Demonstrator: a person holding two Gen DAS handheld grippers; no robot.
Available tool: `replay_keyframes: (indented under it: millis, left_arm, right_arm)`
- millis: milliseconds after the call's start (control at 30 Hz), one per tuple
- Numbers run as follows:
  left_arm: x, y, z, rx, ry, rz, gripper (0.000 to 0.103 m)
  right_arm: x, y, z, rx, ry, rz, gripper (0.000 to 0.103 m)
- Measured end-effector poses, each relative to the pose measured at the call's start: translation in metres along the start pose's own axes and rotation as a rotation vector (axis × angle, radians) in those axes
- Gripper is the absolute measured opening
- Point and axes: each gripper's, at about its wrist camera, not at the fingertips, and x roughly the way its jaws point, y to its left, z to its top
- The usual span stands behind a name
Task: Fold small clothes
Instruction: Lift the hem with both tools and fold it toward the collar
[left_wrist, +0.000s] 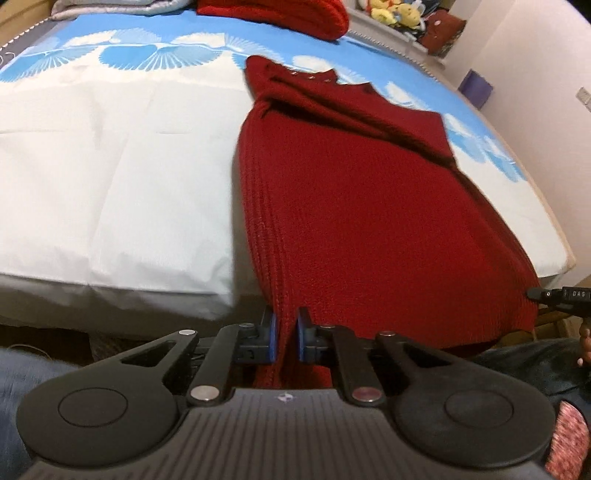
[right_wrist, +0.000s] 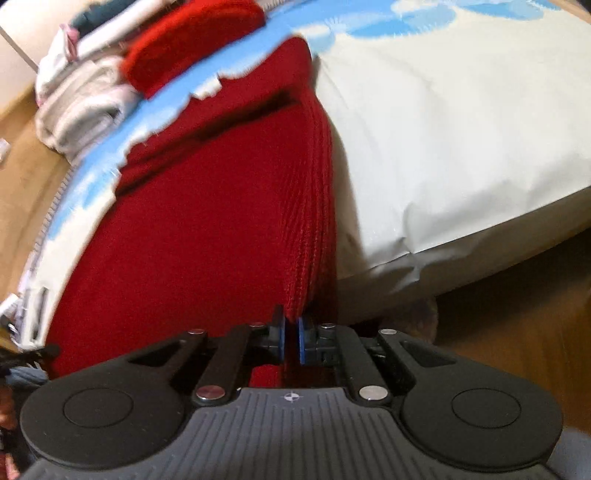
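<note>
Left wrist view shows the left hand-held gripper (left_wrist: 286, 338) pinching the near hem of the red knit sweater (left_wrist: 351, 206), which lies long on the bed (left_wrist: 110, 177) and hangs over its near edge. The right hand-held gripper (right_wrist: 291, 339) is pinching the other hem corner, though that view is blurry, so the bite looks thin, I think. If they lift to fold, the heavy knit could slip out of that small bite. The sleeve tucked on top, farther up the sweater, might slide off. A folded red garment (left_wrist: 273, 14) sits beyond the sweater.
</note>
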Motion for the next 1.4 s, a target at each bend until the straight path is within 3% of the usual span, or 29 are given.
replay_keyframes:
  millis: [200, 300, 400, 533, 633, 700, 733, 767, 800, 833, 900, 967, 1100, 1233, 1333, 1400]
  left_arm:
    - [-0.035, -0.004, 0.003, -0.037, -0.033, -0.079, 0.010]
    - [-0.034, 0.000, 0.038, -0.093, -0.055, -0.118, 0.010]
    - [-0.026, -0.001, 0.093, -0.116, -0.094, -0.143, 0.010]
    - [0.010, 0.004, 0.196, -0.157, -0.158, -0.118, 0.009]
    - [0.060, 0.021, 0.272, -0.236, -0.193, -0.028, 0.009]
    - [0.099, 0.050, 0.314, -0.361, -0.227, 0.066, 0.016]
    - [0.112, 0.063, 0.327, -0.426, -0.245, 0.119, 0.023]
    - [0.122, 0.077, 0.338, -0.484, -0.250, 0.139, 0.038]
    - [0.128, 0.089, 0.344, -0.521, -0.246, 0.132, 0.046]
    - [0.132, 0.099, 0.347, -0.549, -0.238, 0.112, 0.059]
    - [0.130, 0.104, 0.341, -0.544, -0.232, 0.088, 0.071]
    - [0.128, 0.096, 0.329, -0.508, -0.222, 0.092, 0.084]
    - [0.121, 0.071, 0.292, -0.452, -0.197, 0.058, 0.084]
    - [0.116, 0.038, 0.270, -0.371, -0.232, 0.069, 0.094]
    - [0.121, 0.018, 0.276, -0.258, -0.269, 0.124, 0.094]
    - [0.130, 0.009, 0.283, -0.182, -0.296, 0.151, 0.094]
  right_arm:
    - [-0.056, -0.013, -0.020, 0.112, -0.045, 0.100, 0.006]
    - [-0.062, -0.014, -0.001, 0.162, -0.065, 0.129, 0.006]
    - [-0.053, 0.005, 0.044, 0.167, -0.105, 0.168, 0.006]
    - [-0.008, 0.025, 0.140, 0.154, -0.144, 0.166, 0.005]
    - [0.054, 0.024, 0.223, 0.214, -0.165, 0.069, 0.005]
    - [0.100, 0.011, 0.261, 0.317, -0.173, -0.017, 0.006]
    - [0.124, 0.001, 0.275, 0.398, -0.195, -0.083, 0.009]
    - [0.142, -0.004, 0.282, 0.444, -0.212, -0.126, 0.012]
    - [0.158, -0.007, 0.285, 0.456, -0.211, -0.145, 0.028]
    - [0.170, -0.009, 0.286, 0.462, -0.215, -0.160, 0.056]
    - [0.173, -0.009, 0.277, 0.453, -0.279, -0.163, 0.080]
    - [0.161, -0.013, 0.266, 0.429, -0.351, -0.133, 0.084]
    - [0.128, -0.023, 0.251, 0.447, -0.449, -0.103, 0.087]
    - [0.111, -0.019, 0.230, 0.510, -0.436, -0.086, 0.088]
    - [0.110, -0.006, 0.213, 0.564, -0.400, -0.131, 0.088]
    - [0.113, 0.002, 0.205, 0.576, -0.435, -0.165, 0.088]
